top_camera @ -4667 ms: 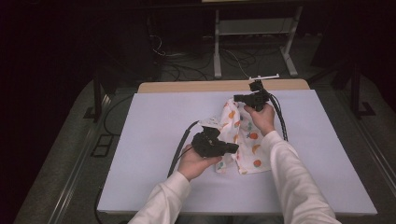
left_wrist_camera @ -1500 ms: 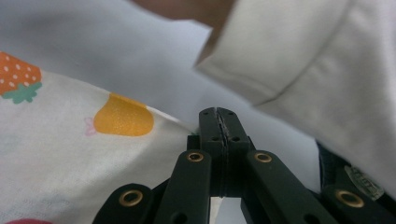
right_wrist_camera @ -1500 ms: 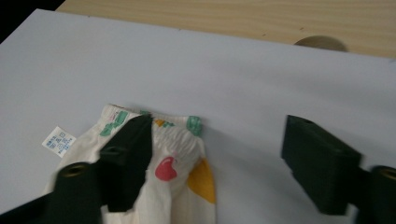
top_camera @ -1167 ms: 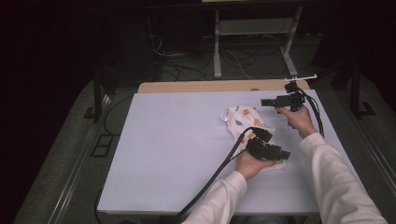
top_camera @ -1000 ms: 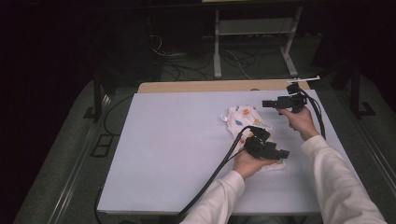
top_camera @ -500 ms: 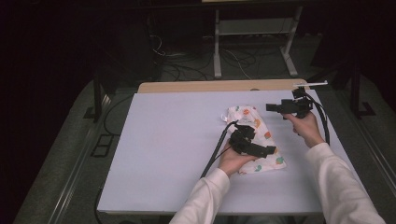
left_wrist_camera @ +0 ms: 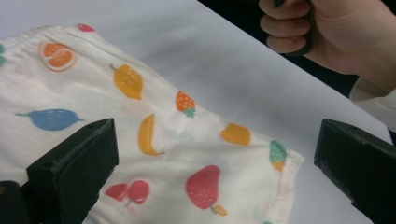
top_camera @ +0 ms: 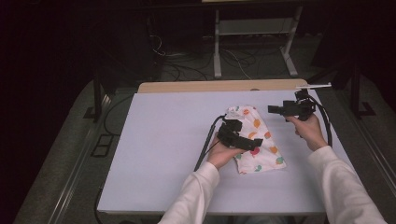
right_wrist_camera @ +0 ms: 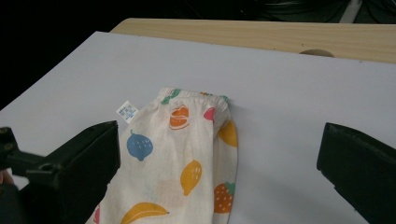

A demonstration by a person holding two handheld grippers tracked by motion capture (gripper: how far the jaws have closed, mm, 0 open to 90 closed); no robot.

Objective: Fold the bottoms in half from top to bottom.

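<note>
A white cloth (top_camera: 258,140) printed with coloured fruit lies folded flat on the white table (top_camera: 159,140), right of centre. My left gripper (top_camera: 256,144) hovers low over its near half, pointing right; its jaws have just been opening. In the left gripper view it (left_wrist_camera: 215,137) stands wide open above the cloth (left_wrist_camera: 163,140), with nothing pinched. My right gripper (top_camera: 272,109) is held beside the cloth's far right edge, pointing left. In the right gripper view it (right_wrist_camera: 217,140) is open, looking along the cloth (right_wrist_camera: 187,158), whose small label (right_wrist_camera: 125,110) sticks out.
A wooden strip (top_camera: 219,86) borders the table's far edge. Behind it, on the dark floor, are cables and a metal stand (top_camera: 217,51). Black cables trail from both grippers across the sheet. The person's right hand (left_wrist_camera: 327,28) is in the left gripper view's top right.
The left gripper has moved left from the cloth's near right corner to above its middle and let go. The cloth, earlier bunched between both grippers, now lies flat. The right hand barely shifted.
</note>
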